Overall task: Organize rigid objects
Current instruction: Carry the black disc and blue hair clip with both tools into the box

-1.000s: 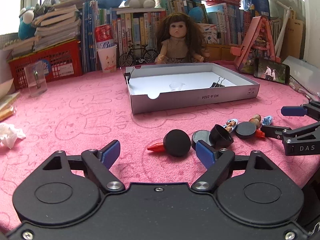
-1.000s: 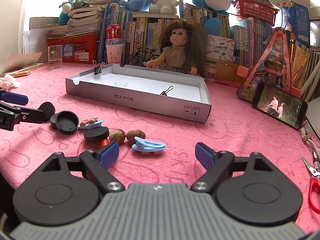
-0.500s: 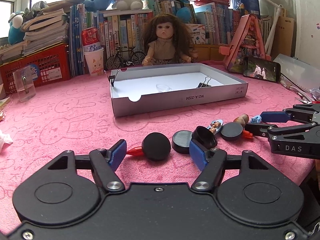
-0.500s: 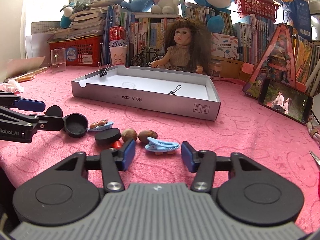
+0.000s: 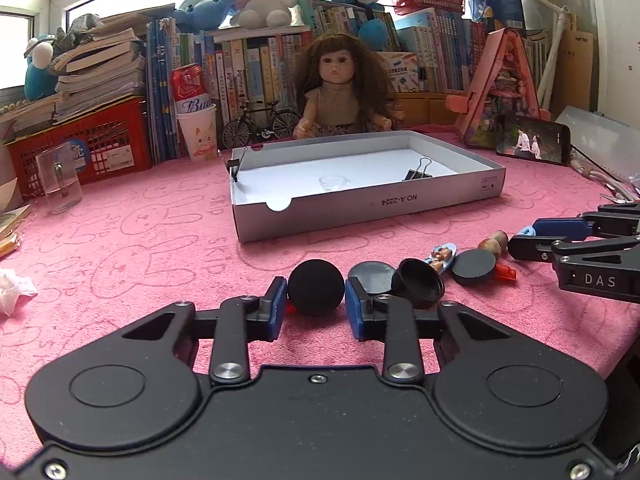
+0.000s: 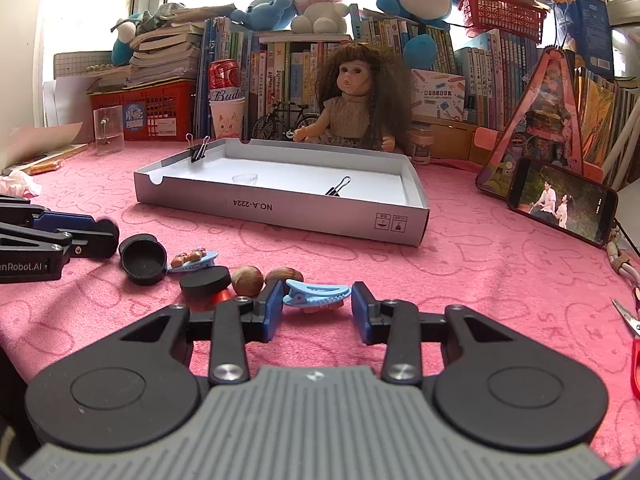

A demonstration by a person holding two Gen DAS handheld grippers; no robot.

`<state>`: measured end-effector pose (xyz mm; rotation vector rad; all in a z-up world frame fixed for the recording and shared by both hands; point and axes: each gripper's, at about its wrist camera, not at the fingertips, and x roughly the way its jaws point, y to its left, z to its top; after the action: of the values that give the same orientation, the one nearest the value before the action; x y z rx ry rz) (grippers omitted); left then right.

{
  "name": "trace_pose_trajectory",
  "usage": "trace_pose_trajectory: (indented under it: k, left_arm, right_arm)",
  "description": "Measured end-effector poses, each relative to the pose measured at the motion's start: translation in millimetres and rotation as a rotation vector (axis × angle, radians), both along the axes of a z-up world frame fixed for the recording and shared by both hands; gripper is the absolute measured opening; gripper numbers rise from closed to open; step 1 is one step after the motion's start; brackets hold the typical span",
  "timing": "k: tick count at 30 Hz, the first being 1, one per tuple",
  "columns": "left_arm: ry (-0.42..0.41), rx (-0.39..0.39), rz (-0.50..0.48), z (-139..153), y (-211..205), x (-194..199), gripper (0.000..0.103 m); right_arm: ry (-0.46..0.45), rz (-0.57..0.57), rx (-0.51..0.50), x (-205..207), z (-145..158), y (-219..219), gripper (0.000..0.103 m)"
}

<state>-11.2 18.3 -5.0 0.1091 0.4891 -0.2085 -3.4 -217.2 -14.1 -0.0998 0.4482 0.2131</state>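
In the left wrist view my left gripper (image 5: 316, 304) has closed on a round black knob with a red tip (image 5: 316, 293), which rests on the pink cloth. Beside it lie a flat black disc (image 5: 372, 278), a black cap (image 5: 420, 283), a small figure clip (image 5: 442, 255) and another black disc (image 5: 475, 266). In the right wrist view my right gripper (image 6: 316, 312) straddles a blue hair clip (image 6: 316, 293); its pads stand slightly apart from it. Two nuts (image 6: 248, 280) lie just to the left. The white cardboard tray (image 6: 256, 204) sits beyond, holding binder clips (image 6: 338, 187).
A doll (image 5: 336, 92), books, a red basket (image 5: 100, 140), a cup (image 5: 198, 136) and a clear holder (image 5: 60, 182) line the back. A phone (image 6: 560, 200) stands at right, scissors (image 6: 632, 332) at the right edge. Crumpled tissue (image 5: 12, 286) lies at left.
Both grippers moved forward and narrowed. The left pads closed onto the black knob; the right pads came in around the blue hair clip.
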Motion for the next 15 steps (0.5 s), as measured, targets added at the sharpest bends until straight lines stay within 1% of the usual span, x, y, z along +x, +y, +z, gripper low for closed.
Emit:
trace_pose_trajectory:
  k: [2, 11, 15]
  left_arm:
    - [0.004, -0.014, 0.008, 1.0, 1.6, 1.5, 0.029]
    - [-0.006, -0.025, 0.028, 8.3, 5.2, 8.4, 0.029]
    - [0.002, -0.056, 0.044, 16.5, 8.1, 17.8, 0.029]
  right_arm:
    - [-0.003, -0.002, 0.001, 0.5, 0.8, -0.1, 0.043]
    - [-0.01, -0.023, 0.003, 6.1, 5.7, 0.5, 0.043]
    - [-0.007, -0.048, 0.03, 13.9, 11.6, -3.2, 0.043]
